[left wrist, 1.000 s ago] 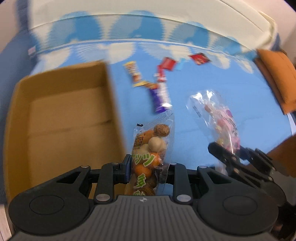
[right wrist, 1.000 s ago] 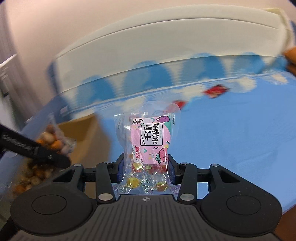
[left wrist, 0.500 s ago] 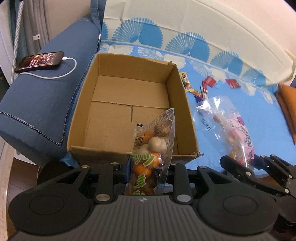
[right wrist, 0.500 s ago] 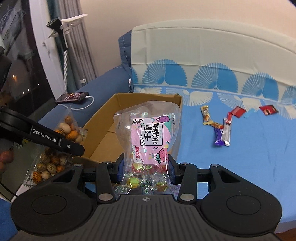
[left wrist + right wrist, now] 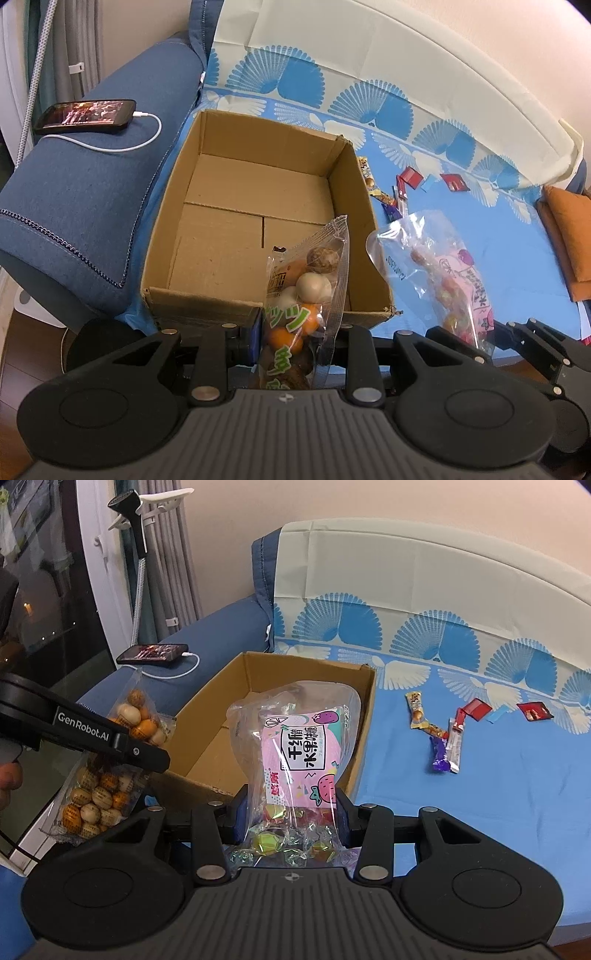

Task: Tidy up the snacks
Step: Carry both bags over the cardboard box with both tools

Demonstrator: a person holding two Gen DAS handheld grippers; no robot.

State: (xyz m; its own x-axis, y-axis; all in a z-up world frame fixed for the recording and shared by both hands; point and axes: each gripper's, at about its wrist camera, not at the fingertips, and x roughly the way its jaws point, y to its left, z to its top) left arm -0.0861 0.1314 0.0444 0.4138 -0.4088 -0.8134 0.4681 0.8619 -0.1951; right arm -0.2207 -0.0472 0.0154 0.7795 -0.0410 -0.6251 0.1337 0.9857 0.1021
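My left gripper, clenched on the nut bag, has swung from the loose snacks to the empty box, ready to drop.

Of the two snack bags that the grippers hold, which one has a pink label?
The candy bag in the right gripper: a clear bag with a pink label and wrapped sweets. The nut bag in the left gripper shows green lettering and round coated nuts.

Left gripper jaws clamped, pitched down; right gripper jaws clamped alongside.
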